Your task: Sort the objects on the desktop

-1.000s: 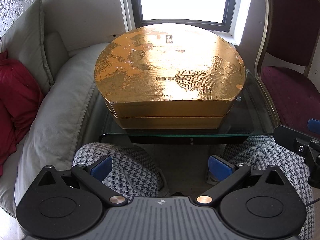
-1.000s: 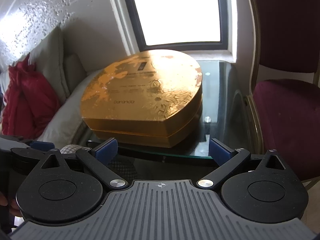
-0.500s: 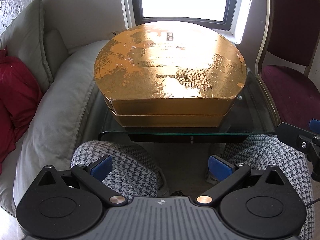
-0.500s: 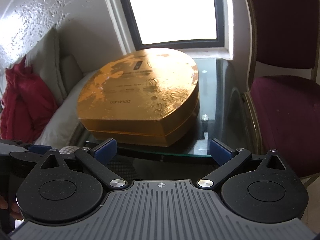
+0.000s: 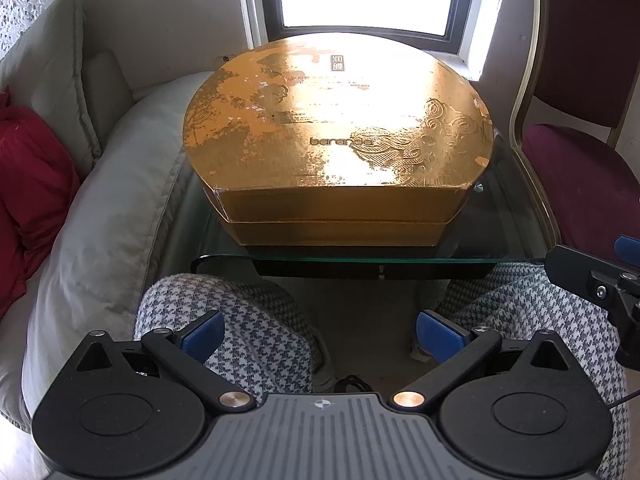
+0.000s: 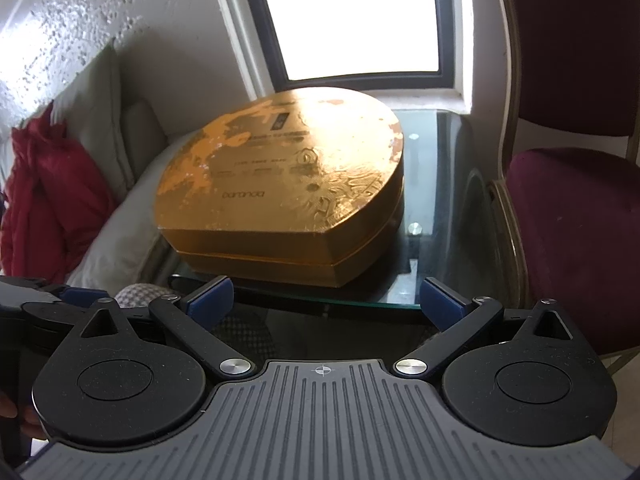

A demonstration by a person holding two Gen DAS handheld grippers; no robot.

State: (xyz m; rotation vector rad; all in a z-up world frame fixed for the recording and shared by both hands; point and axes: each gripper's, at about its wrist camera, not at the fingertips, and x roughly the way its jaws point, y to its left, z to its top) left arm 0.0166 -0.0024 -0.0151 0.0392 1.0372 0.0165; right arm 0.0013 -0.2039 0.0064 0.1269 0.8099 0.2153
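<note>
Gold gift box (image 5: 336, 136) — stiff, glossy, likely slippery, lid still on — fills the glass table (image 5: 516, 216), best taken at its side walls by left gripper (image 5: 319, 332) and right gripper (image 6: 325, 298), both wide open and empty.

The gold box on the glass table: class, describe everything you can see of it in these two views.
The shiny gold box with a rounded back and flat front looks like foil-covered card. Its closed lid, embossed with swirls and the word "baranda", is scuffed in patches and overhangs a slightly narrower base. It lies flat on the clear glass table, covering most of it, below a bright window. Neither open gripper touches it.
</note>
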